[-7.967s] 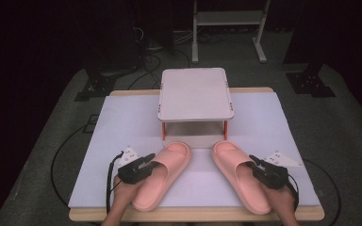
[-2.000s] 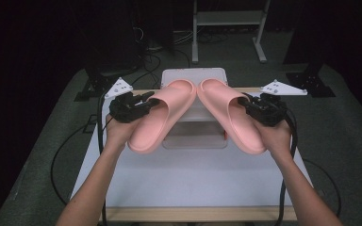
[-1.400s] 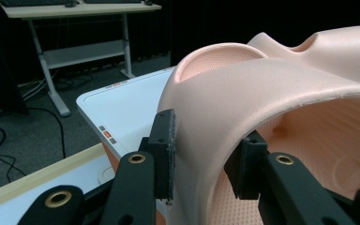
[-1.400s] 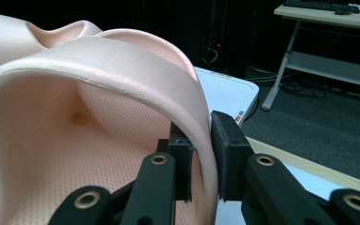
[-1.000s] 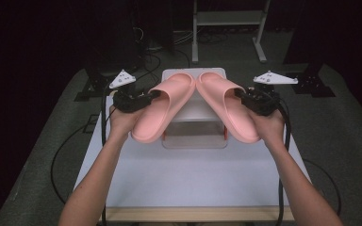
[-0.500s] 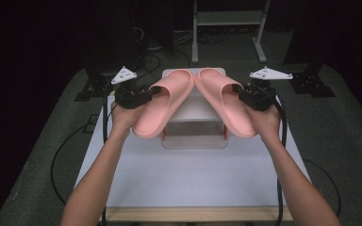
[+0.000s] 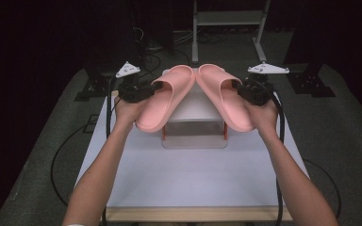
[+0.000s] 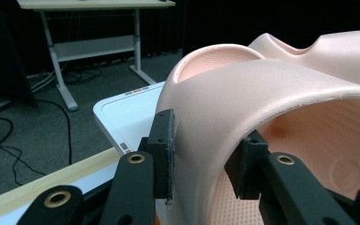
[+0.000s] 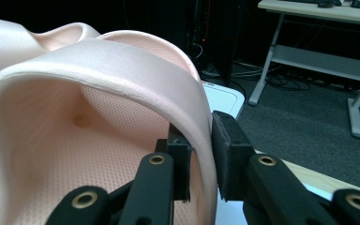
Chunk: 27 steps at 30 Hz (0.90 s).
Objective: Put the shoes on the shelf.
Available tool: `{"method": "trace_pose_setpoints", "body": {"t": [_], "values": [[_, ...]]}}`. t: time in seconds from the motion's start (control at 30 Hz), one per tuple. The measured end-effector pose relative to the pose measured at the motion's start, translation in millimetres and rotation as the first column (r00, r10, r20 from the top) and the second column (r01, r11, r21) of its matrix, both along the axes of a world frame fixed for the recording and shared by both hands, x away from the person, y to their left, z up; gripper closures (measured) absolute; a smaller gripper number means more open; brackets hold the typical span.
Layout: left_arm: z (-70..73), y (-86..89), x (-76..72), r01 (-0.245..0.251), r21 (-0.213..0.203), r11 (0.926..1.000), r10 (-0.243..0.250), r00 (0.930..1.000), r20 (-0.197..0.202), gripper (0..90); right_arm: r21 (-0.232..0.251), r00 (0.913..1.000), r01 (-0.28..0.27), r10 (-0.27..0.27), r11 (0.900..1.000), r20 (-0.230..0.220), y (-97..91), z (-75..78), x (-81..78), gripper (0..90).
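Two pink slide sandals hang in the air above a small white rack point(image 7: 195, 113) with orange legs. My left gripper point(image 7: 143, 90) is shut on the strap side of the left sandal point(image 7: 165, 99), whose toe points away. In the left gripper view the pads pinch that strap point(image 8: 206, 140). The right sandal point(image 7: 224, 96) is clamped at its outer strap edge by my right gripper point(image 7: 245, 89). The right gripper view shows the strap wall point(image 9: 201, 136) squeezed between the two pads. The sandals' toes nearly touch over the rack's top.
The rack stands at the far middle of a white mat point(image 7: 193, 174) on the wooden table. Cables point(image 7: 59, 155) trail on the grey floor at the left. A metal-legged desk point(image 7: 226, 19) stands beyond the table.
Both sandals have been lifted off the table's front and carried away from me. Over the last second they moved a little farther, over the rack.
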<state>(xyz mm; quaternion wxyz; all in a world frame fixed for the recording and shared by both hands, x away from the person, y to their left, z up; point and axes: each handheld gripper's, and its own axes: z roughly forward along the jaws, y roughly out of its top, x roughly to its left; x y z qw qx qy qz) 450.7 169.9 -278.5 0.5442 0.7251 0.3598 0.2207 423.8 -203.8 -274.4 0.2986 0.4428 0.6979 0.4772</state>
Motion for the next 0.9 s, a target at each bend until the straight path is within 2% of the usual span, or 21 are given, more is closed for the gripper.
{"method": "trace_pose_setpoints", "body": {"t": [0.47,0.9], "values": [[-5.5,-4.7,20.6,-0.024,0.006,0.9997,0.025,0.999,-0.038,65.6,-0.006,0.9994,0.023,-0.023,0.9997,-0.024,4.7,-4.3,20.1,76.3],[-5.5,-10.8,29.6,-0.038,0.018,0.9991,0.039,0.9974,-0.061,63.6,-0.009,0.9982,0.035,-0.035,0.9993,-0.048,10.7,-5.9,30.7,74.4]]}}
